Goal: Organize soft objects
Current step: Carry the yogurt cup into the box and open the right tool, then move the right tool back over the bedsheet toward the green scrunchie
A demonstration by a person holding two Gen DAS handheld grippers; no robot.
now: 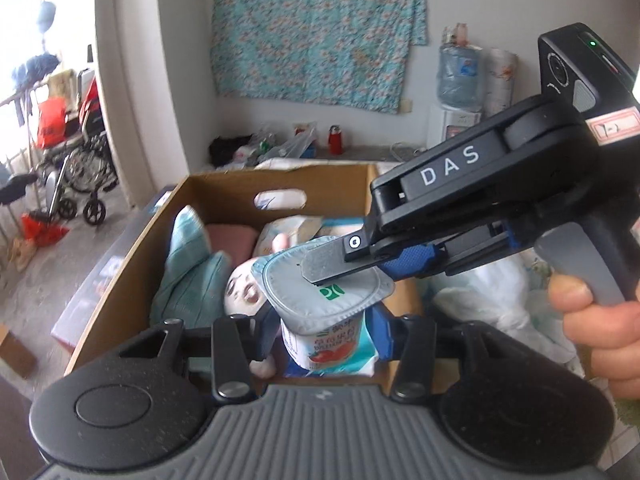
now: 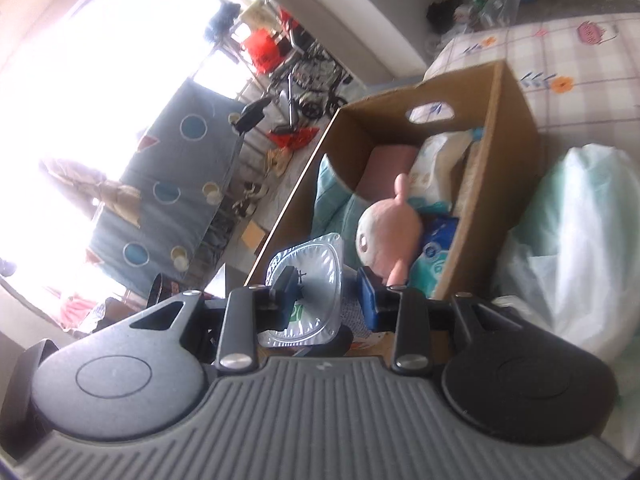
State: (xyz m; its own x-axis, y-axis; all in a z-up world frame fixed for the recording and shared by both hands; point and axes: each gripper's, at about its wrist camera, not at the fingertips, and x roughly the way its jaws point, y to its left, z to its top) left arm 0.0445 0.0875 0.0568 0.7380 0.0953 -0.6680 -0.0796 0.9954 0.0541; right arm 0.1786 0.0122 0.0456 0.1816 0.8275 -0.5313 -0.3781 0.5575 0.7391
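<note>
Yogurt cup [image 1: 324, 312] above box [image 1: 280, 184] clamped by both left gripper [image 1: 320, 340] and right gripper [image 1: 340, 264]; opposing pulls may crush it or tear its foil lid.

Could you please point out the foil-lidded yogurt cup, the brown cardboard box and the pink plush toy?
foil-lidded yogurt cup [image 1: 320, 300], left wrist view, lid.
brown cardboard box [image 2: 516, 120], right wrist view, outer wall.
pink plush toy [image 2: 386, 232], right wrist view, head.

Folded wheelchair [image 1: 78, 168] by the window, floral cloth [image 1: 316, 28] on the wall, water jug [image 1: 460, 74] beside it.
</note>
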